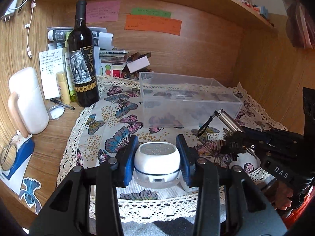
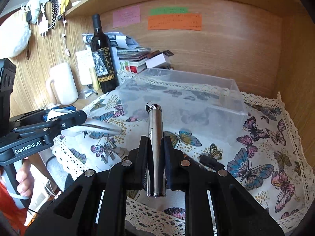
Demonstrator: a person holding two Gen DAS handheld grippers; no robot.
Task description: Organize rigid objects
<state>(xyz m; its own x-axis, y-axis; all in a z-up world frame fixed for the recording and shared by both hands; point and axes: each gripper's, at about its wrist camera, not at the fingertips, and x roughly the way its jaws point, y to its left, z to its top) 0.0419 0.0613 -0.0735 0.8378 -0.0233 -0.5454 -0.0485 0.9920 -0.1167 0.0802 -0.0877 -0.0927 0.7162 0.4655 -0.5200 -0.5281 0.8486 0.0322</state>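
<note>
My left gripper [image 1: 157, 151] is shut on a round white device [image 1: 157, 160] with a clear base, held above the butterfly cloth [image 1: 110, 122]. My right gripper [image 2: 155, 147] is shut on a silver metal cylinder [image 2: 155, 135] with a black wrist strap; it also shows in the left wrist view [image 1: 229, 121]. A clear plastic box [image 1: 187, 100] stands open on the cloth just beyond both grippers; it also shows in the right wrist view [image 2: 183, 102] and looks empty. The left gripper appears at the left of the right wrist view [image 2: 65, 122].
A dark wine bottle [image 1: 83, 59] stands left of the box, with a white jug [image 1: 27, 100], small bottles, papers and books behind. A small black object [image 2: 210, 162] and a plug [image 2: 108, 154] lie on the cloth near my right gripper. Wooden walls enclose the desk.
</note>
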